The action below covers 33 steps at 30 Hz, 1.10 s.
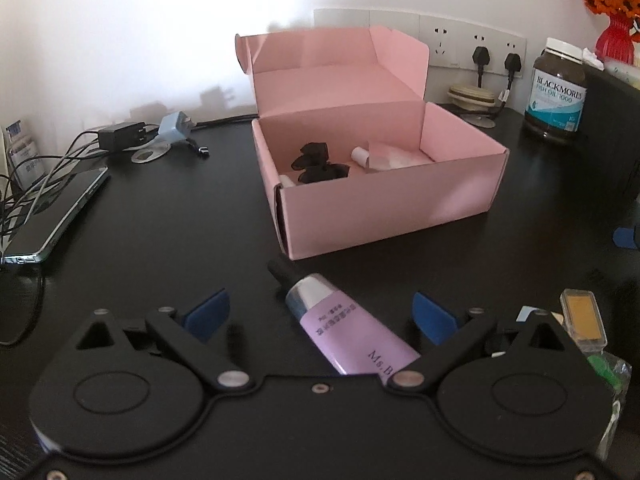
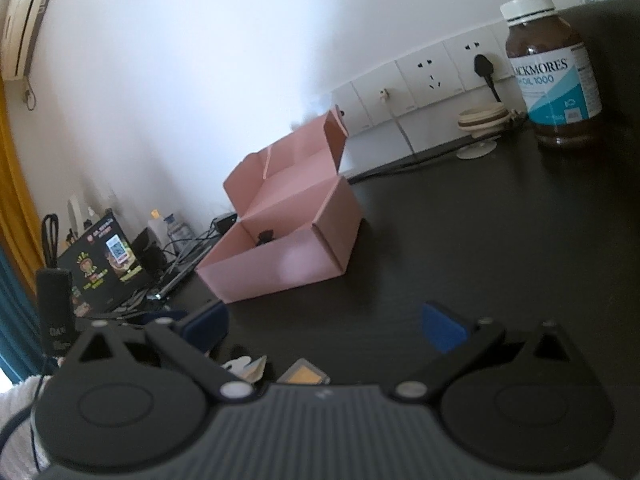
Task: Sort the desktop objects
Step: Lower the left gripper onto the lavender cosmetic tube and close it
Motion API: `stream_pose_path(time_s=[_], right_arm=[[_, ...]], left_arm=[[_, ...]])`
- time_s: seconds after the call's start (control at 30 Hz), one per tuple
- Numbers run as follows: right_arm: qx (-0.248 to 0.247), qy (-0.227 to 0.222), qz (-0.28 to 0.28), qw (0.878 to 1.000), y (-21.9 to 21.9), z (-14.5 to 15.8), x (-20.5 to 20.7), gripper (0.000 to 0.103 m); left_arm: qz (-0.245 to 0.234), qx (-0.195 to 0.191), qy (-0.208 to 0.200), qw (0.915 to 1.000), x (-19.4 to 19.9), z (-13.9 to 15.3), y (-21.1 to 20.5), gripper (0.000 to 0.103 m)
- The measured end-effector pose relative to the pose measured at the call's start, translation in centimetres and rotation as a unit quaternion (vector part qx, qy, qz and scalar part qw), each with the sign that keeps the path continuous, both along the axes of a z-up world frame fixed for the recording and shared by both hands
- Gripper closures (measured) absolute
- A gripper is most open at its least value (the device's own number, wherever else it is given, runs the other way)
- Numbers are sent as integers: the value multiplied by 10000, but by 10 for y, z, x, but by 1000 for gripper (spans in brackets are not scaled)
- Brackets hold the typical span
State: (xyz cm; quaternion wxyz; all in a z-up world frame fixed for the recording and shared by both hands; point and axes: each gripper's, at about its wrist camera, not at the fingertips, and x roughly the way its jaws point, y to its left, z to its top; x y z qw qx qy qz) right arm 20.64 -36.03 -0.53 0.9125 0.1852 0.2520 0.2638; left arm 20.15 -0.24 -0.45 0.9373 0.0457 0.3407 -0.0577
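Hovering low over a black desk (image 1: 160,240), the left gripper (image 1: 320,312) has its jaws spread wide and released, with a lilac tube (image 1: 344,332) lying between them but touching neither blue pad. The tube rests flat, its black cap pointing toward a pink box (image 1: 384,200) that stands near, lid up, with dark and white items already inside. The right gripper (image 2: 324,328) also stands released and grips nothing; the box sits well ahead of it. Just right of the tube lie a small orange-topped case (image 1: 584,320) and a green wrapper (image 1: 608,368). Likely risks: the tube lies at an angle across the jaws, so closing may catch only its tapered end and let it pivot or slip; a soft tube may squash if squeezed hard; the right pad may nudge the case beside it; a drooping tube may clip the box's front wall on the way in
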Motion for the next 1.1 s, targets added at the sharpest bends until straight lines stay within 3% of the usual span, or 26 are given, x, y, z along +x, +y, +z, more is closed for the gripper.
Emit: stream_pose_path(time_s=[0.27, 0.63, 0.7, 0.9, 1.1], right_arm=[[-178, 81, -235, 9995, 4, 0, 2, 1], [-78, 94, -270, 9996, 1, -2, 2, 1], [-68, 96, -256, 9996, 1, -2, 2, 1], [14, 85, -278, 9996, -1, -2, 1, 1], [72, 83, -292, 9995, -2, -2, 1, 1]], left_arm=[[-84, -72, 95, 9999, 2, -2, 3, 14], [-391, -87, 72, 9992, -3, 2, 27, 39], [-446, -79, 71, 9989, -4, 3, 34, 53], [-647, 20, 100, 9979, -2, 8, 52, 72], [-699, 6, 31, 9975, -2, 7, 54, 72]])
